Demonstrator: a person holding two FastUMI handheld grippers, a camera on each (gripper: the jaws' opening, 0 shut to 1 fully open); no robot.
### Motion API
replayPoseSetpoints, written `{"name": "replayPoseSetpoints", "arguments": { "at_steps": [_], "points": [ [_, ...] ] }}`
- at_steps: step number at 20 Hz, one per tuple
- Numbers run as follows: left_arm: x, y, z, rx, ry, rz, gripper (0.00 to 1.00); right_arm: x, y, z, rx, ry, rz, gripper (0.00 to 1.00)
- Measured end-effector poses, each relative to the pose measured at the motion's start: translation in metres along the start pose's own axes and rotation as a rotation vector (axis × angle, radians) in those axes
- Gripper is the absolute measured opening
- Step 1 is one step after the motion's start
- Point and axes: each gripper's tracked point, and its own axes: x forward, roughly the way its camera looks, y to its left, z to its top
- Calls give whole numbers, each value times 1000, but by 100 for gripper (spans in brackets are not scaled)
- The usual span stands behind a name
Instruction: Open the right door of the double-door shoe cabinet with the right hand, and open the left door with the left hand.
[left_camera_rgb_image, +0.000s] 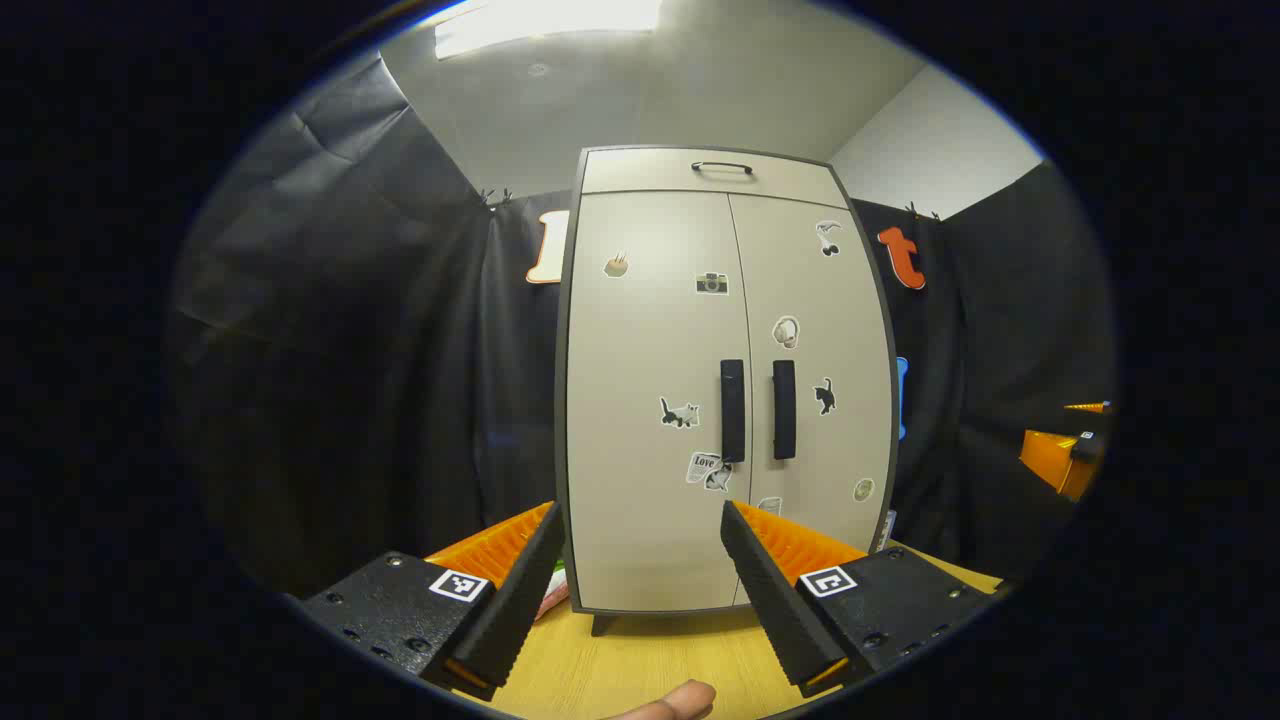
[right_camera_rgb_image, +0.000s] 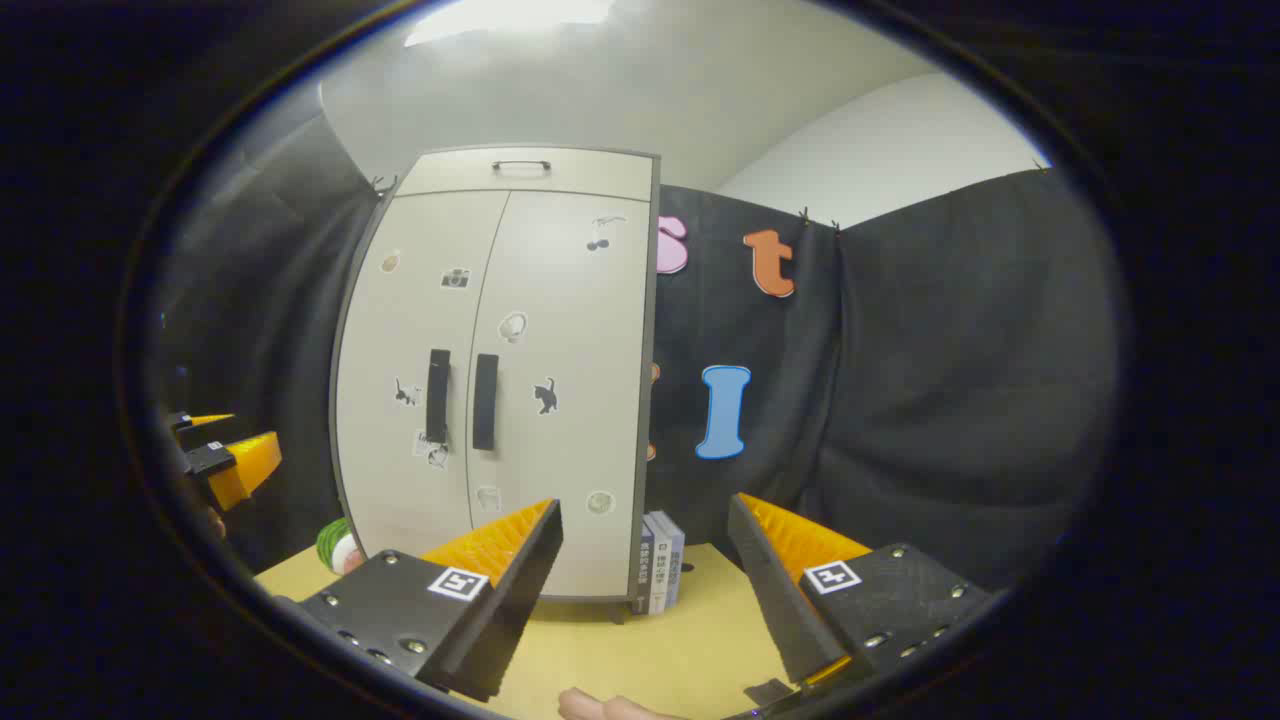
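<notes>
Both doors of shoe cabinet (left_camera_rgb_image: 725, 380) closed, ahead of left tongs (left_camera_rgb_image: 640, 540) and right tongs (right_camera_rgb_image: 645, 540); both spread, holding nothing.

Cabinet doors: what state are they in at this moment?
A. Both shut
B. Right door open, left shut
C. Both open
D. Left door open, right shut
A: in the left gripper view the left door and right door lie flush, their handles side by side at the centre seam, and both the left gripper and right gripper hang open short of the cabinet.
</notes>
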Motion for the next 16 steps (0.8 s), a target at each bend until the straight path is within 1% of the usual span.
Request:
{"name": "replayPoseSetpoints", "arguments": {
  "at_steps": [3, 4, 6, 16],
  "points": [
    [-2, 1, -1, 7, 3, -4, 98, 2, 5, -4, -3, 10, 11, 99],
    [-2, 0, 0, 7, 3, -6, 100, 3, 8, -5, -4, 14, 22, 99],
    [-3, 2, 1, 0, -4, -3, 97, 3, 11, -7, -4, 19, 30, 99],
    [-4, 8, -8, -18, 8, -3, 97, 17, 22, -20, 11, 55, 53, 99]
  ]
}}
